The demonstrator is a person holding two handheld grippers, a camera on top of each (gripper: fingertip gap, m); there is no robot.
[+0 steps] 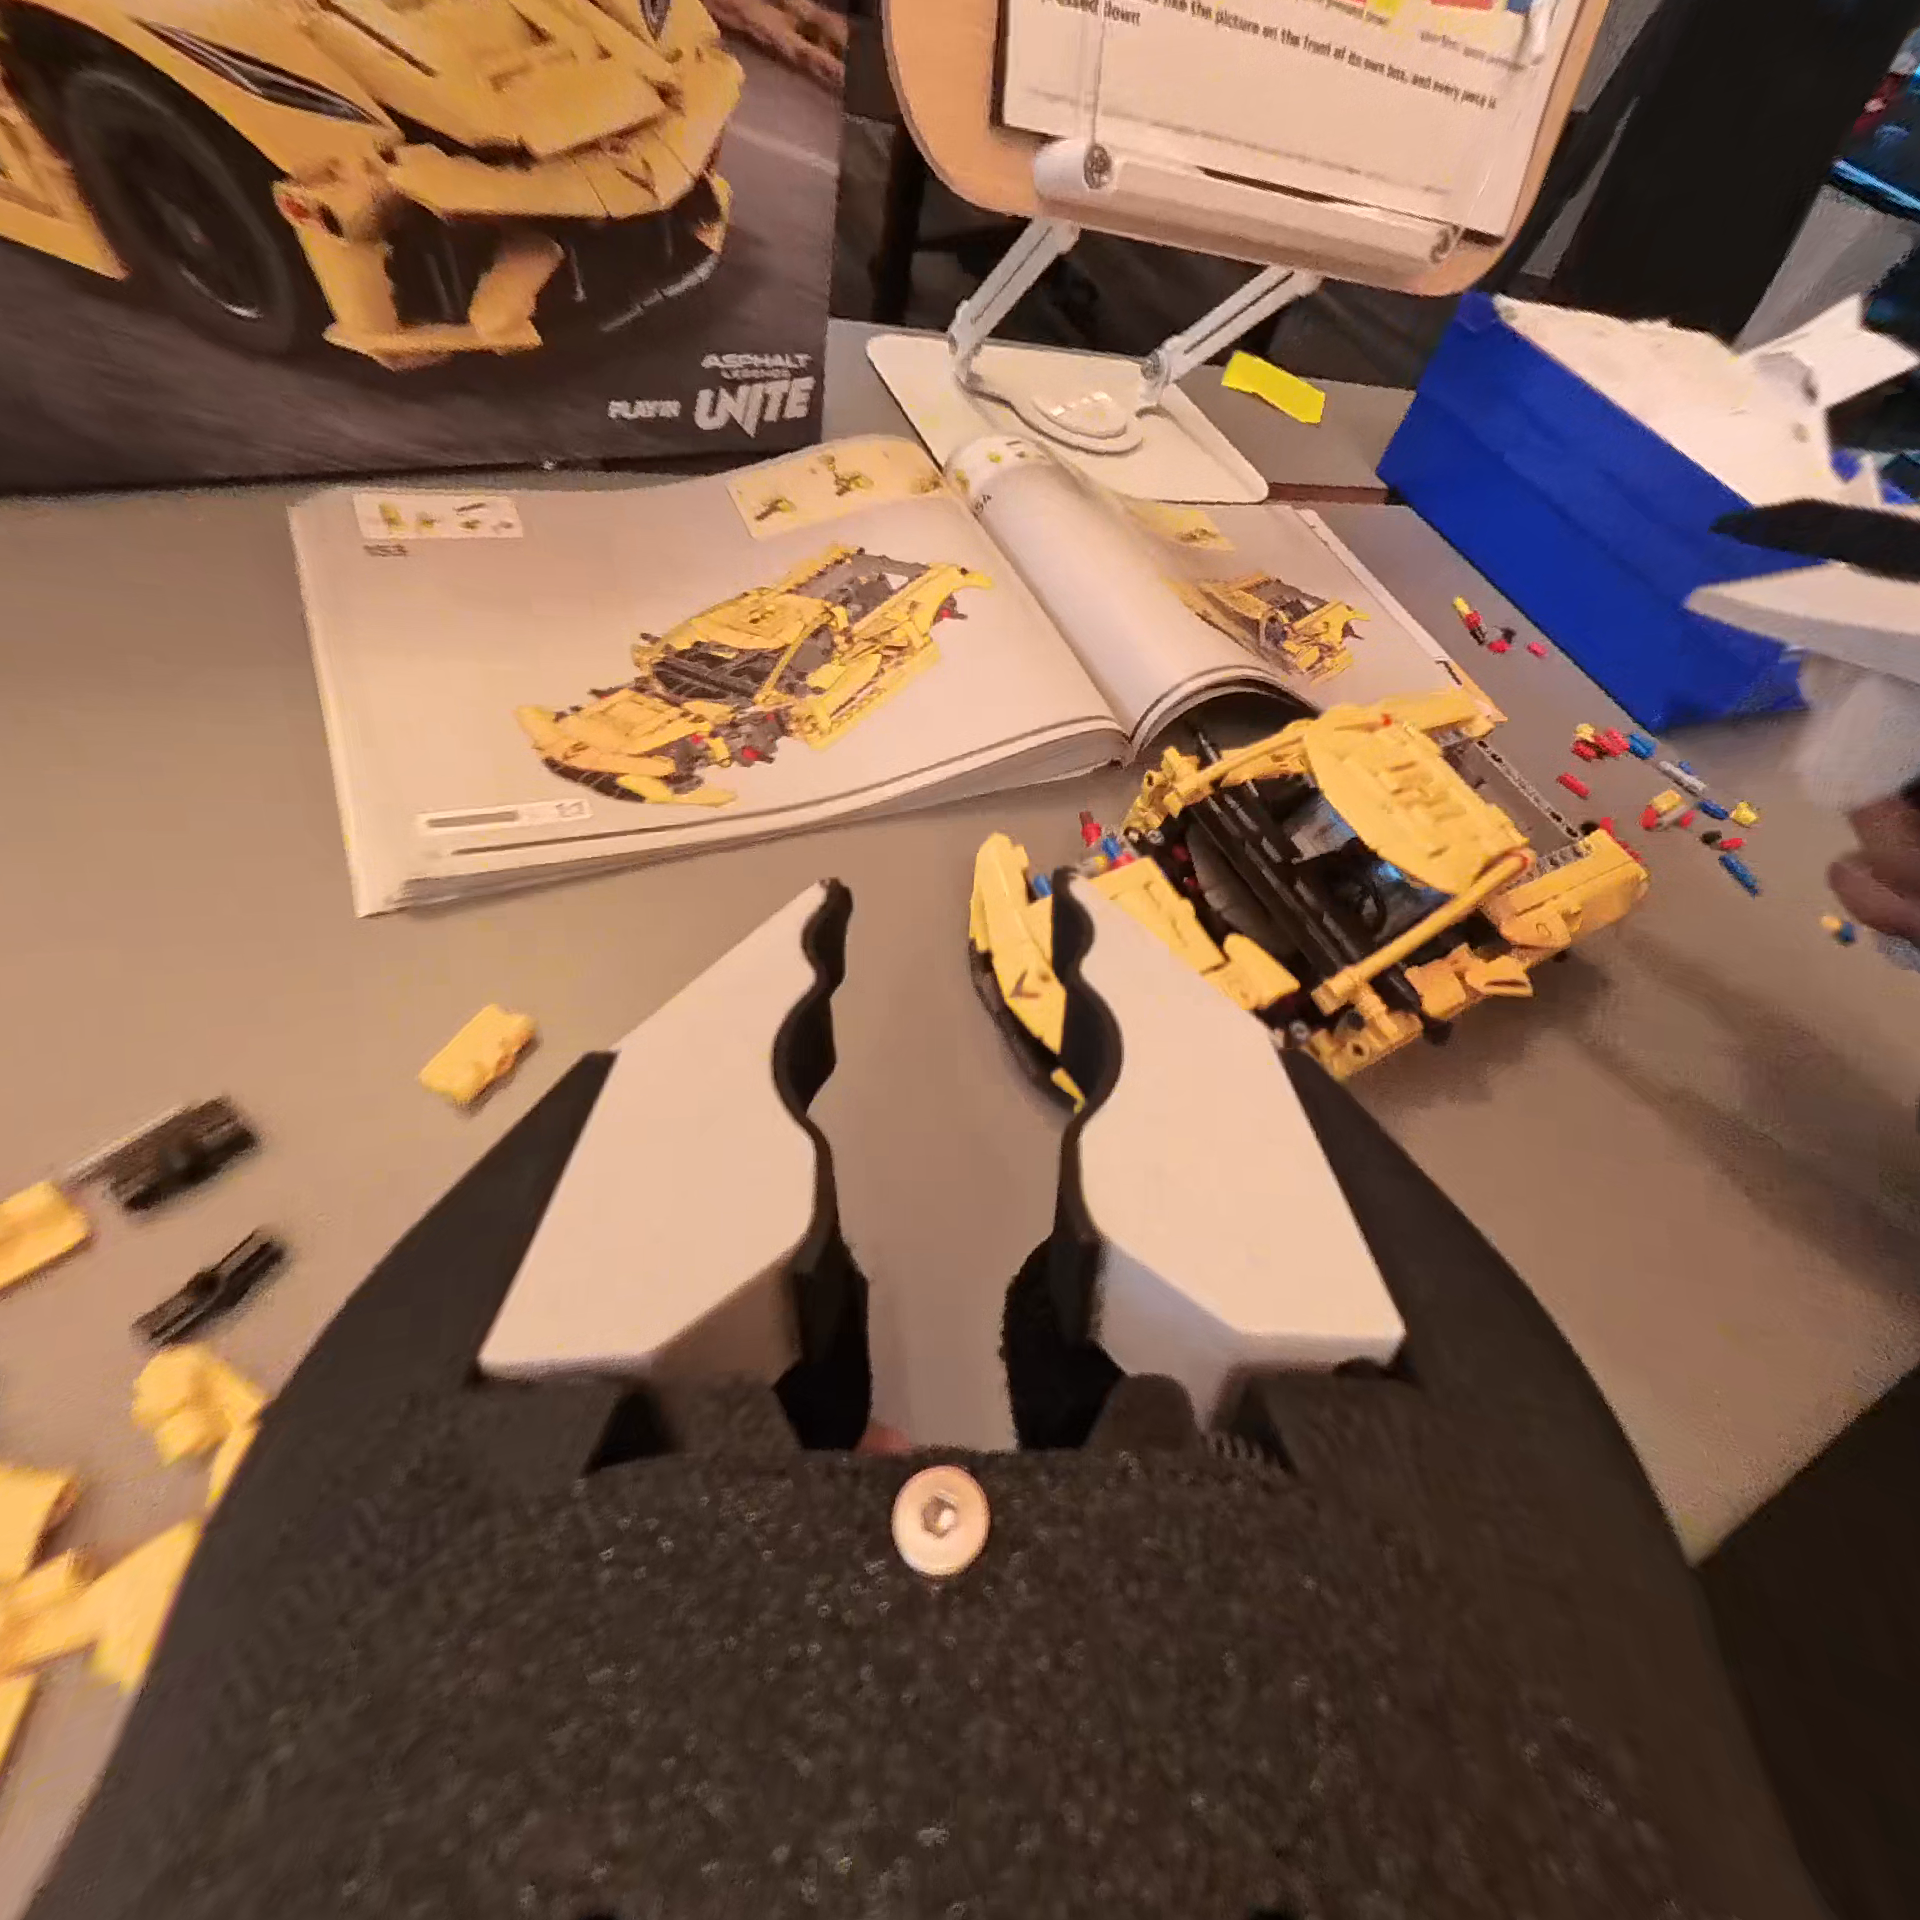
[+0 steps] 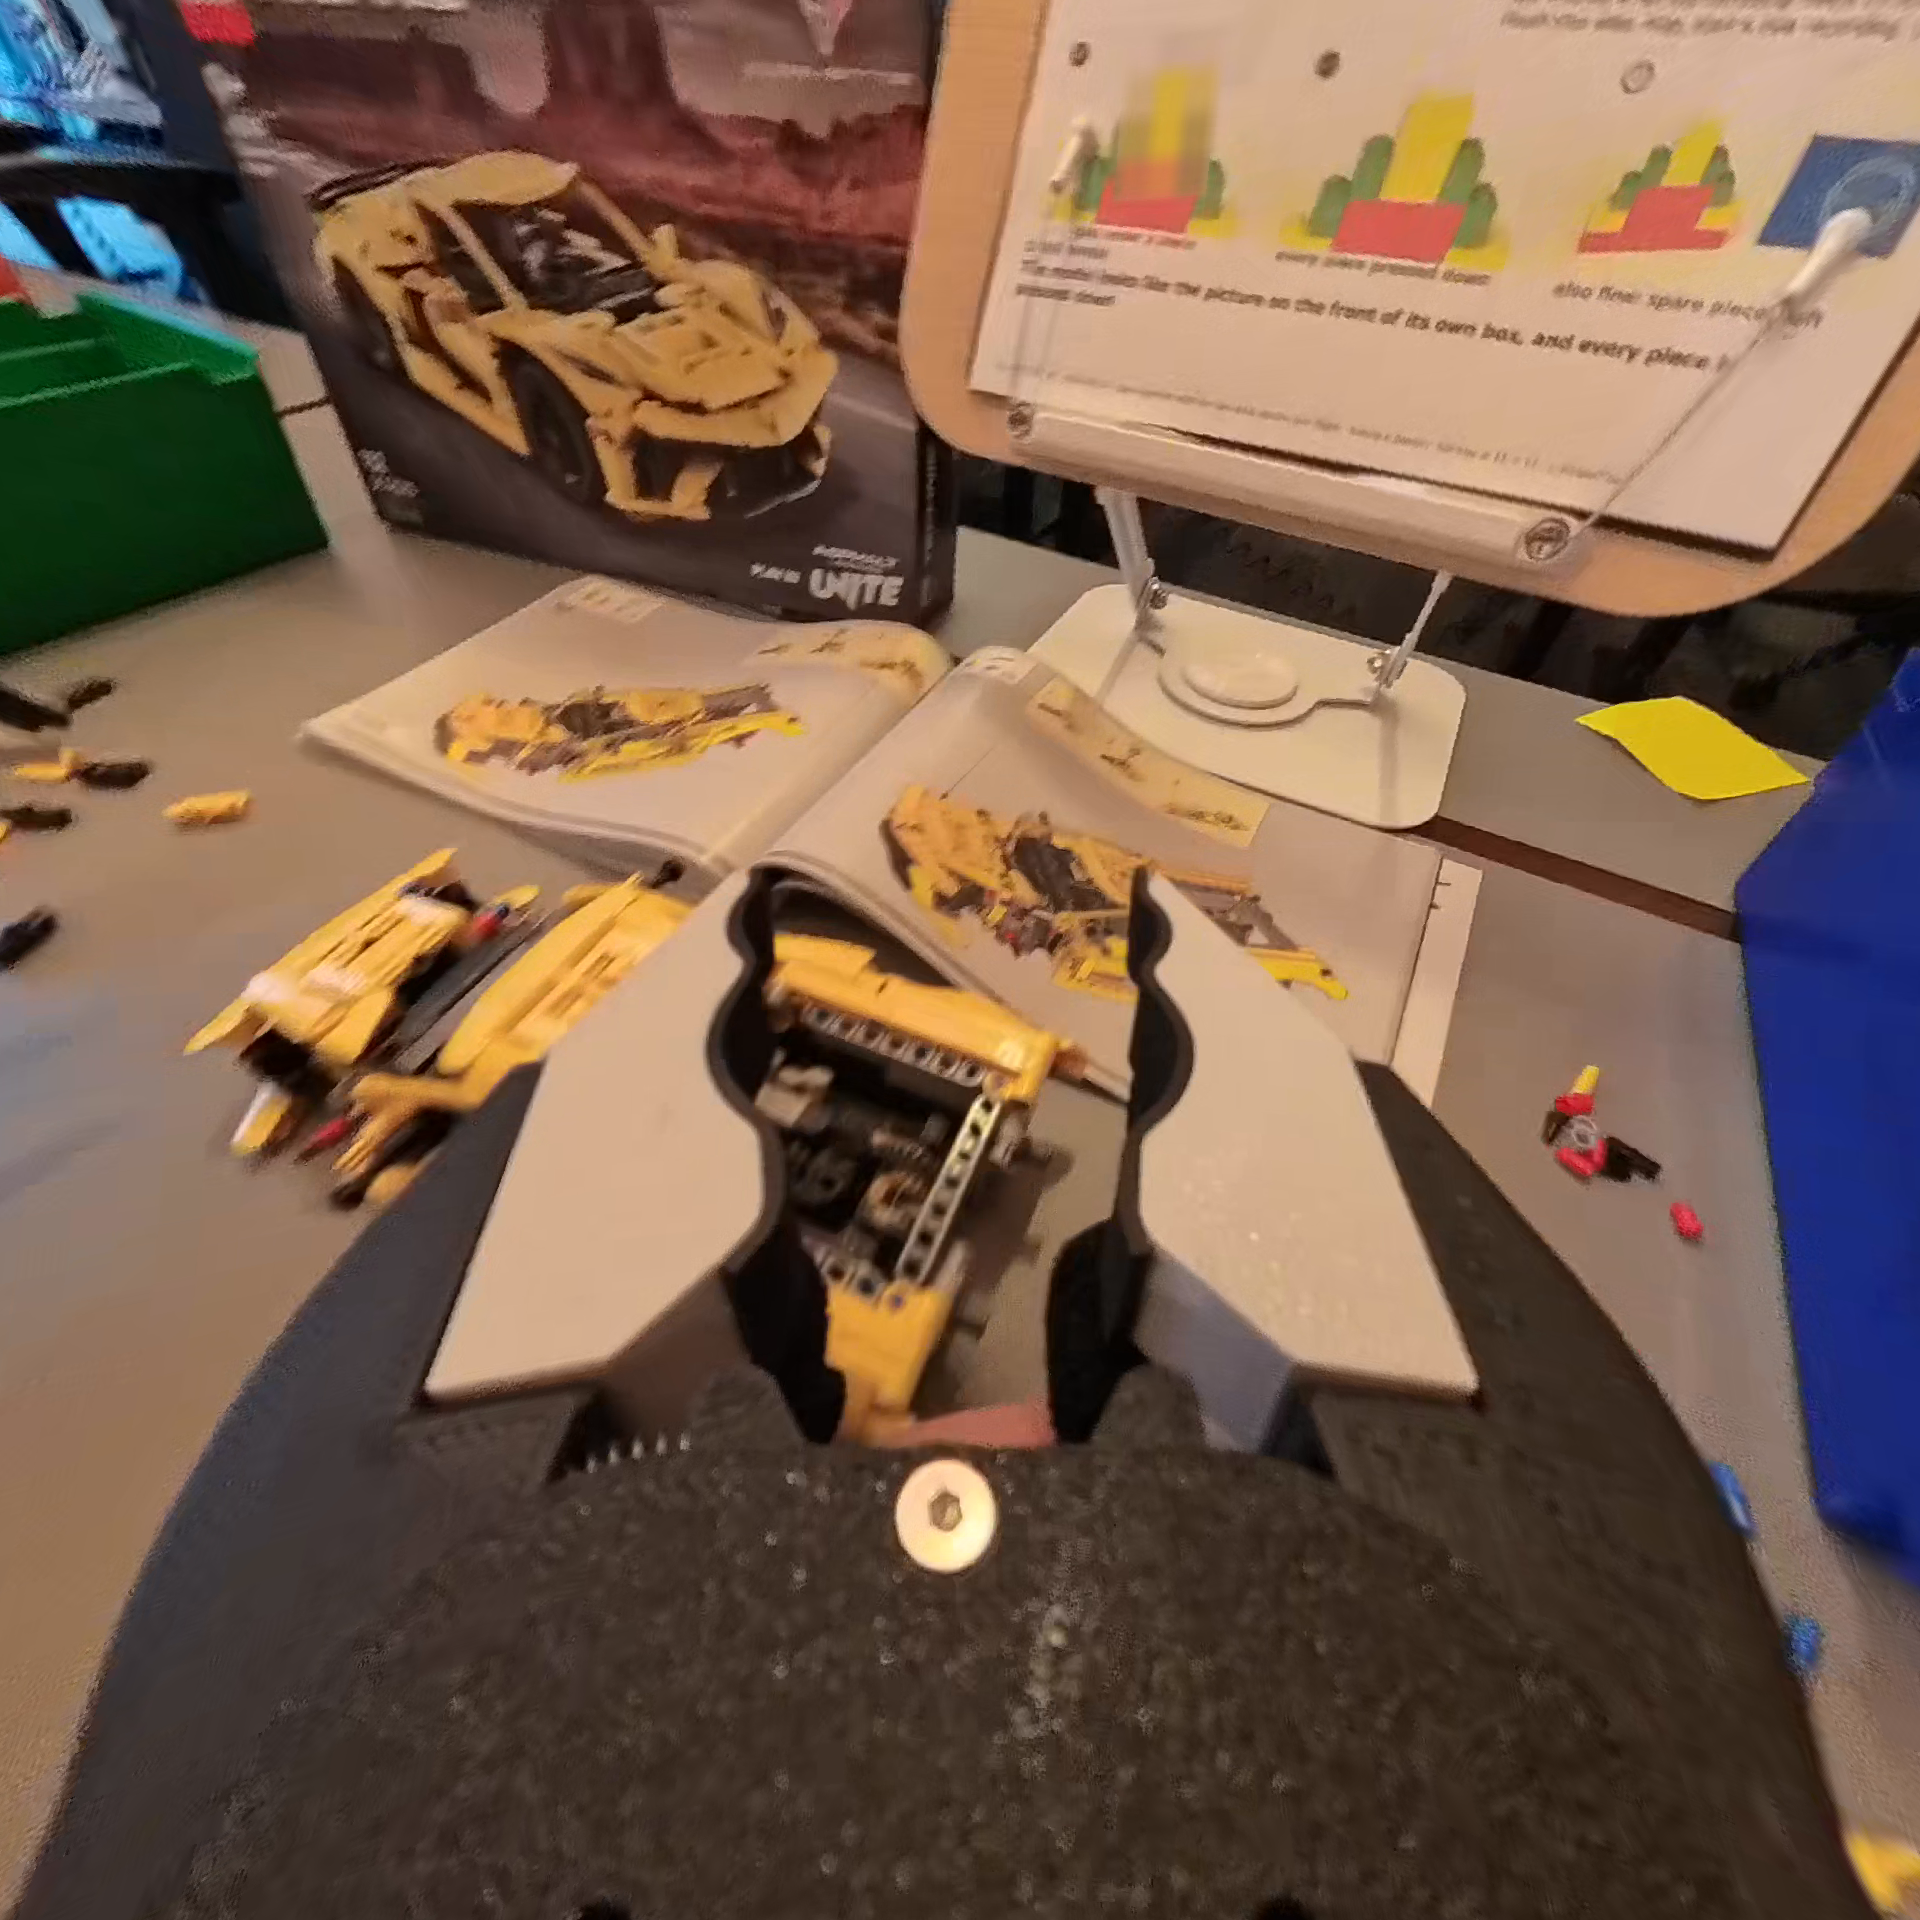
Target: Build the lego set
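Grey table (image 1: 156, 727) holds an open instruction book (image 1: 665, 665) and the half-built yellow car (image 1: 1340, 883) beside it. Left gripper (image 1: 945, 904) fingers are spread and empty. Right gripper (image 2: 940, 904) fingers are spread above the car. Close slowly on a strong part, not on the loose panels.

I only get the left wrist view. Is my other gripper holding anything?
Observer: No, the right gripper is open; the back end of the yellow car shows between its fingers.
Operator: What's left of the box?
Observer: A green bin on the table.
Operator: And on the sheet on the stand?
Observer: Pictures of coloured brick stacks.
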